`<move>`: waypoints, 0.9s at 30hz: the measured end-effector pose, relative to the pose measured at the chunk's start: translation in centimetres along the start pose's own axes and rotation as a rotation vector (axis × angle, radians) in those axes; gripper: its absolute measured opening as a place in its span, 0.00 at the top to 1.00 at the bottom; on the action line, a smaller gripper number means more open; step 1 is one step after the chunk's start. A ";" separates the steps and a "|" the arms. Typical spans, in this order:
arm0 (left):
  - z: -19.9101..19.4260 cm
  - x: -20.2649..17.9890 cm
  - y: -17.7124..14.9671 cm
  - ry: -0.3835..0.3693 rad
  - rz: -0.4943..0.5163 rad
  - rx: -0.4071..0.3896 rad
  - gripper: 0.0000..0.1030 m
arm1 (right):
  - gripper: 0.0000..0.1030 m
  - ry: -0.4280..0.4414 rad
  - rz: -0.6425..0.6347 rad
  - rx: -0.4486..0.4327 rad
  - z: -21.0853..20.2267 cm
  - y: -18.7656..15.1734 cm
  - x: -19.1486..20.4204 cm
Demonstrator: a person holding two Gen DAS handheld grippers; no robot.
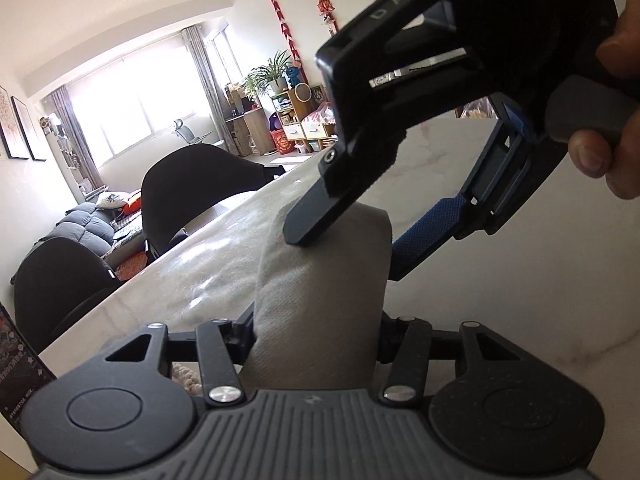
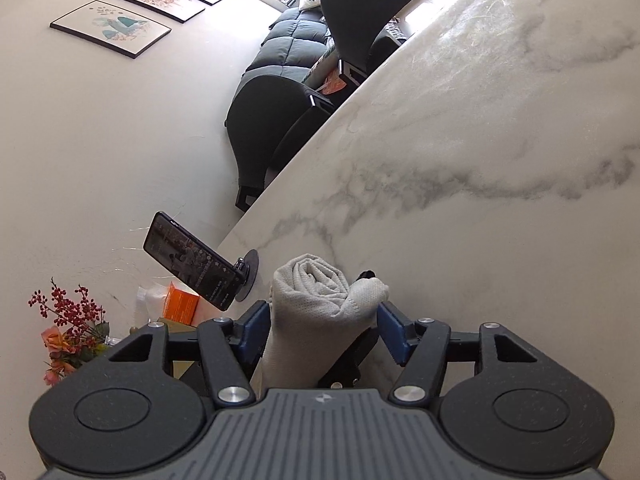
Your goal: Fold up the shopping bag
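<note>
The shopping bag (image 1: 320, 280) is a pale grey fabric roll lying on the white marble table (image 1: 500, 280). My left gripper (image 1: 316, 332) is shut on the roll's near part, and the cloth hides its pads. A hand holds my right gripper (image 1: 346, 254) in from the upper right; it straddles the roll's far end, with a black finger on one side and a blue-padded one on the other. In the right wrist view the rolled bag (image 2: 316, 300) stands between the blue pads (image 2: 254, 334) of the right gripper (image 2: 320, 320). That gripper is open, with a gap on the right side, where a black finger (image 2: 352, 354) of the left gripper shows.
A phone on a round stand (image 2: 192, 264) sits at the table's corner, beside an orange box (image 2: 182, 304) and flowers (image 2: 68, 320). Black chairs (image 1: 192, 188) line the table's left edge, with a sofa (image 2: 288, 48) beyond. The marble top (image 2: 480, 140) stretches far ahead.
</note>
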State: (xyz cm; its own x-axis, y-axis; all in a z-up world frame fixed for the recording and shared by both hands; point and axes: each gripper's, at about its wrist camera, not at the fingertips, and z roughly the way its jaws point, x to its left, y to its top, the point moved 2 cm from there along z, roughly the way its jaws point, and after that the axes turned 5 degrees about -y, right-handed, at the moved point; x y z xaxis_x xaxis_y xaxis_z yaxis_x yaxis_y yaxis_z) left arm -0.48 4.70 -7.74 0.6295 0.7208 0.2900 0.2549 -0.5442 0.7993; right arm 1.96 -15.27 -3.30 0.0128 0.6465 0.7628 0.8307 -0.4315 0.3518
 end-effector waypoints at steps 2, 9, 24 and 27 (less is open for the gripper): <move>-0.8 0.7 -0.6 0.022 -0.036 0.018 0.48 | 0.30 0.025 -0.017 -0.005 -0.3 0.3 0.2; -4.6 3.3 -1.4 0.106 -0.166 0.027 0.48 | 0.30 0.032 -0.100 -0.006 1.7 1.5 0.6; -9.3 5.1 -2.3 0.209 -0.296 0.094 0.48 | 0.41 0.021 -0.440 0.145 10.7 -0.3 5.3; -9.6 5.7 -2.9 0.239 -0.313 0.121 0.48 | 0.41 0.025 -0.538 0.146 11.3 -0.8 6.2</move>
State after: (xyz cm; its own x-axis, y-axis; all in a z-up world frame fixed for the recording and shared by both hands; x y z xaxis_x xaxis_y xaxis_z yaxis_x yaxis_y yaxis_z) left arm -4.67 14.52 -3.35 0.3234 0.9312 0.1682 0.5004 -0.3192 0.8048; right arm 7.67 -3.77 -5.00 -0.4462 0.7360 0.5092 0.7849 0.0485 0.6177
